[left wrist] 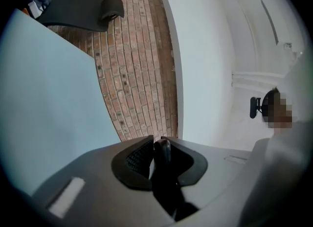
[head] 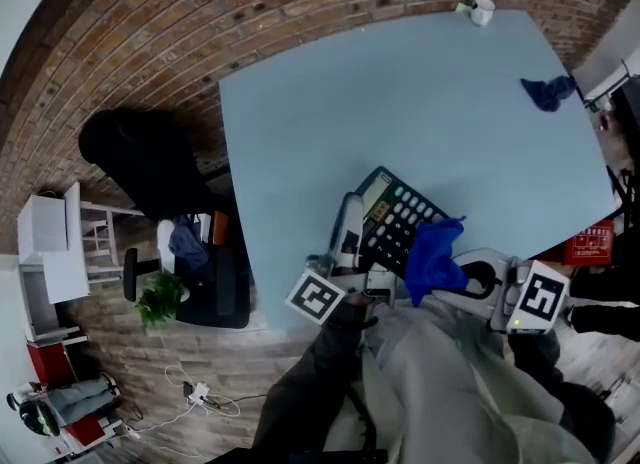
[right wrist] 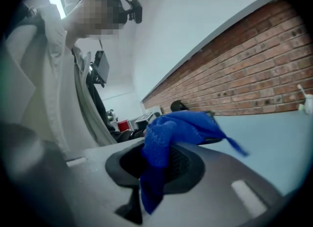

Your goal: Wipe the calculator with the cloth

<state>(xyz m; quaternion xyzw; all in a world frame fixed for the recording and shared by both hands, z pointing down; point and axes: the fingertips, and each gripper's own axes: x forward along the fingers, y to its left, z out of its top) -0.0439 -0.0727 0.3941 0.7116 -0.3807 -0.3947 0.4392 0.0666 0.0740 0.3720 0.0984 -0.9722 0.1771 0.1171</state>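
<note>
Left hand-held gripper (left wrist: 159, 145) clamps the black keypad calculator (head: 400, 214) at the pale-blue desk's (head: 400, 102) near edge. Right hand-held gripper (right wrist: 156, 158) pinches the crumpled blue cloth (head: 435, 257) over it. Wiping looks hardly begun.

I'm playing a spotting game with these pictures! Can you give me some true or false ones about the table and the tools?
1. The right tool holds a blue cloth. True.
2. No tool is touching the calculator. False: the left tool is shut on its edge.
3. A white cup stands near the far edge of the table. True.
4. The table is red. False: it is pale blue.
5. The floor is covered in green carpet. False: it is brick.
</note>
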